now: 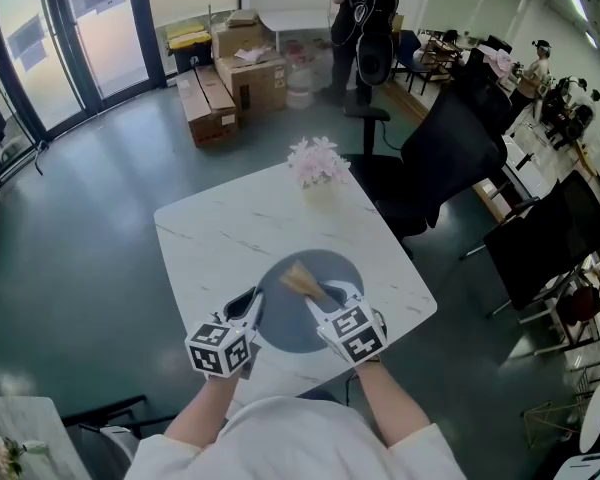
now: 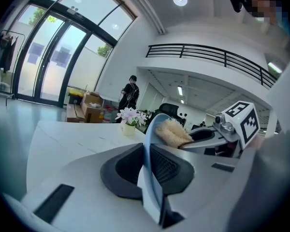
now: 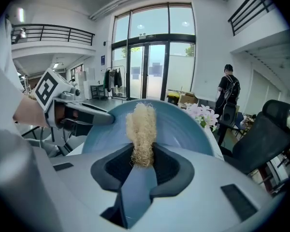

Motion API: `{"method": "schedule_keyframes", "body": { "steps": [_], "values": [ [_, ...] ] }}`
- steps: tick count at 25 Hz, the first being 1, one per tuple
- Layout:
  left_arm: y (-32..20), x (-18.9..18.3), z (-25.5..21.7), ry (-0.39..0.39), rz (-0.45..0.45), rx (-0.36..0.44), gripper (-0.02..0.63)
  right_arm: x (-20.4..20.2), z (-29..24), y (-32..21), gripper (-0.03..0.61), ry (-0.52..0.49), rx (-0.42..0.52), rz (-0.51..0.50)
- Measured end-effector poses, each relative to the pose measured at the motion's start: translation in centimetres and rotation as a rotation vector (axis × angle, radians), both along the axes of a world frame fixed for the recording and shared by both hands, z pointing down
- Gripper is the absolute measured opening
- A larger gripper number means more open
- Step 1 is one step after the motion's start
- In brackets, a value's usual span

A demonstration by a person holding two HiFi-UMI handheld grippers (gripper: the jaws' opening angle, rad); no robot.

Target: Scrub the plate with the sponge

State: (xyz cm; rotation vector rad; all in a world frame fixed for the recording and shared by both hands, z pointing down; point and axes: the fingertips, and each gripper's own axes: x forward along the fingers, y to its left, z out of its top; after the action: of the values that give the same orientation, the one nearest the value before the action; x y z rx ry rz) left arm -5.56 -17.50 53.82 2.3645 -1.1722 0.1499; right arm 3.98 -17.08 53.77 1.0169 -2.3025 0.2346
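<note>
A round blue-grey plate (image 1: pixel 285 330) lies on the white marble table (image 1: pixel 230 228) just in front of me. My left gripper (image 1: pixel 252 308) is shut on the plate's left rim; in the left gripper view the rim (image 2: pixel 149 151) runs edge-on between the jaws. The right gripper (image 1: pixel 325 303) is shut on a tan fibrous sponge (image 1: pixel 301 281), which rests on the plate's face. In the right gripper view the sponge (image 3: pixel 141 129) sticks up from the jaws against the plate (image 3: pixel 186 127), with the left gripper (image 3: pixel 72 112) at the plate's far side.
A small pot of pink flowers (image 1: pixel 318 161) stands at the table's far edge. Black office chairs (image 1: pixel 445 163) sit to the right of the table. Cardboard boxes (image 1: pixel 230 88) and a standing person (image 1: pixel 365 23) are farther back on the floor.
</note>
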Motion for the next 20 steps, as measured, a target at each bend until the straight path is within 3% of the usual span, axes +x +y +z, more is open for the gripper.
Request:
{"method": "schedule_keyframes", "body": {
  "steps": [4, 9, 15, 20],
  "values": [
    [-0.1, -0.4, 0.2, -0.004, -0.007, -0.002, 0.043, 3.7, 0.0, -1.8, 0.121, 0.036, 0.03, 0.104],
    [-1.1, -1.4, -0.2, -0.012, -0.041, 0.012, 0.043, 7.5, 2.8, -1.3, 0.121, 0.094, -0.071, 0.197],
    [-2.5, -2.5, -1.0, -0.022, -0.081, 0.044, 0.044, 7.6, 6.1, 0.8, 0.121, 0.112, -0.16, 0.197],
    [-3.5, -3.1, -1.6, -0.01, -0.117, 0.058, 0.044, 5.3, 8.6, 3.6, 0.121, 0.114, -0.245, 0.121]
  ]
}}
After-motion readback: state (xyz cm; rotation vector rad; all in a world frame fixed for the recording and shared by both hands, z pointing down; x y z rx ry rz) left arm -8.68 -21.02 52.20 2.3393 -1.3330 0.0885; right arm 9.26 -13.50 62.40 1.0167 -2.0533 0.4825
